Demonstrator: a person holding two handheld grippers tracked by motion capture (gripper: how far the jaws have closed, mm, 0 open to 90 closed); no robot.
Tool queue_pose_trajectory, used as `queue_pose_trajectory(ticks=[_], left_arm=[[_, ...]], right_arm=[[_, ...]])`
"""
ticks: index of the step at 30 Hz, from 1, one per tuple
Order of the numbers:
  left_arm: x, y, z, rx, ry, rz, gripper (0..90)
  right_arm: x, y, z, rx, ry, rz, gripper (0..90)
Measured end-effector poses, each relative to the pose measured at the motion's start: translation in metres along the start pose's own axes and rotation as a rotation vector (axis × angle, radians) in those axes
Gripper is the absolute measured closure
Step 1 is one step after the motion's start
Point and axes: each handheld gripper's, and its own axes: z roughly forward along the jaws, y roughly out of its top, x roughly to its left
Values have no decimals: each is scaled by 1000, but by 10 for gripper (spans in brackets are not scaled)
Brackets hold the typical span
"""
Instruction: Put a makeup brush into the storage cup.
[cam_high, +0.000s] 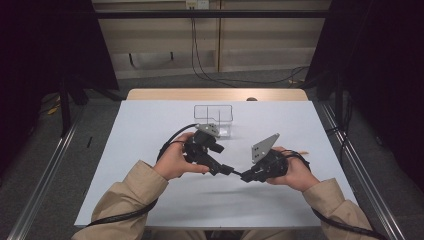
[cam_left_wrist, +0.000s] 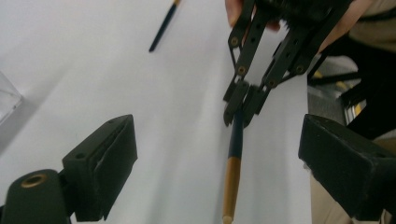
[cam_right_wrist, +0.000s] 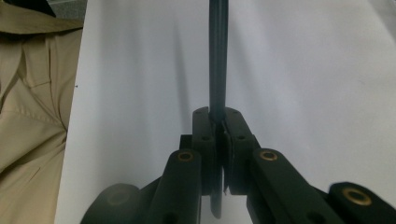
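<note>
- At the left of the high view, the left gripper (cam_high: 226, 169) is held over the white tabletop (cam_high: 150, 130), with its tip very close to the tip of the right gripper (cam_high: 248, 176).
- In the left gripper view, the fingers (cam_left_wrist: 105, 163) of the left gripper are seen wide open. Nothing is pressed between them.
- Between those open fingers, a little farther off, a dark pencil with a wooden end (cam_left_wrist: 233, 163) is seen. It is held up off the tabletop, and its wooden end points back toward the camera.
- The dark end of the pencil is pinched by the right gripper, whose fingers are closed tight on it. In the right gripper view, the pencil (cam_right_wrist: 217, 60) is seen going straight out from the closed fingers (cam_right_wrist: 236, 135).
- It looks as if the pencil is being passed from one gripper to the other. The grip by the right gripper is done. The putting away is still left, maybe into the clear box (cam_high: 214, 116) at the far side of the tabletop.
- A second pencil (cam_left_wrist: 163, 27) is seen lying on the tabletop in the left gripper view. In the high view a thin thing is seen past the right hand (cam_high: 295, 172), but it is too small to tell what it is.
- The clear box and both sleeves are seen best in the high view.
</note>
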Motion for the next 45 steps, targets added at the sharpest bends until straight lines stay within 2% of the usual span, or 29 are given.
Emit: queue_pose_trajectory(ticks=[3, 8, 16, 23, 27, 29, 33, 45], left_arm=[[0, -3, -2, -46, 8, 8, 109], [0, -9, -5, -119, 9, -3, 96], [0, -13, -5, -209, 18, -13, 78], [0, -17, -3, -263, 21, -27, 64], [0, -17, -3, -287, 20, -33, 65], [-1, -17, -3, -314, 24, -42, 65], [0, -18, -3, -325, 22, -52, 70], [0, -19, -1, -382, 14, -57, 113]], right_arm=[[0, 0, 0, -14, 2, 11, 853], [0, -1, -1, -55, -6, 26, 853], [1, -3, -1, -132, -14, 57, 853], [1, -5, -2, -224, -25, 98, 853], [2, -6, -1, -260, -41, 115, 853], [2, -6, -1, -287, -43, 125, 853], [3, -5, -2, -337, -52, 140, 853], [4, 0, -1, -405, -67, 156, 852]])
